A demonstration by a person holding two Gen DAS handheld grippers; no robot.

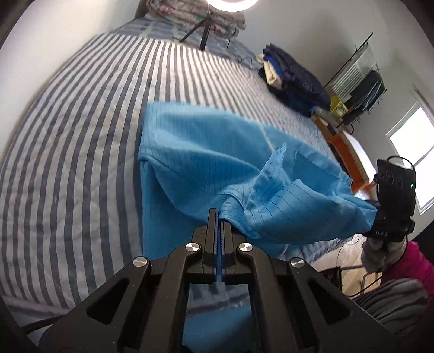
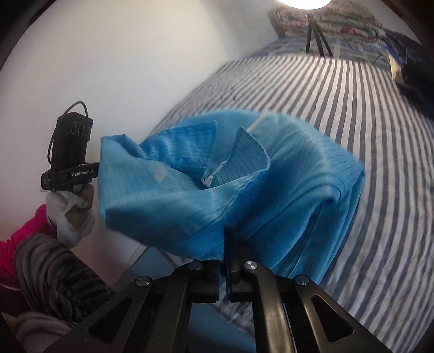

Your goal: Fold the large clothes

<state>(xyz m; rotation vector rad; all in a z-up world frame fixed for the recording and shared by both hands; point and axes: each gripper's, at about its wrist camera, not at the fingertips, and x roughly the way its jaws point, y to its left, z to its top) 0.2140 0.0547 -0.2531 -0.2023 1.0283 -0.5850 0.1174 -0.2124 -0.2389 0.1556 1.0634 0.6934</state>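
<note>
A large light-blue garment with thin dark pinstripes is partly lifted off the striped bed; its far part still lies on the sheet. My left gripper is shut on a bunched edge of it. At the right of this view, my right gripper pinches the other end. In the right wrist view the right gripper is shut on the garment, which sags in folds between both grips. The left gripper shows at the left, its fingertips hidden by cloth, held by a gloved hand.
A pile of dark clothes lies at the bed's far right side. A ring-light tripod stands on the bed near a patterned quilt. A white wall borders the bed's left. A clothes rack and a window stand beyond.
</note>
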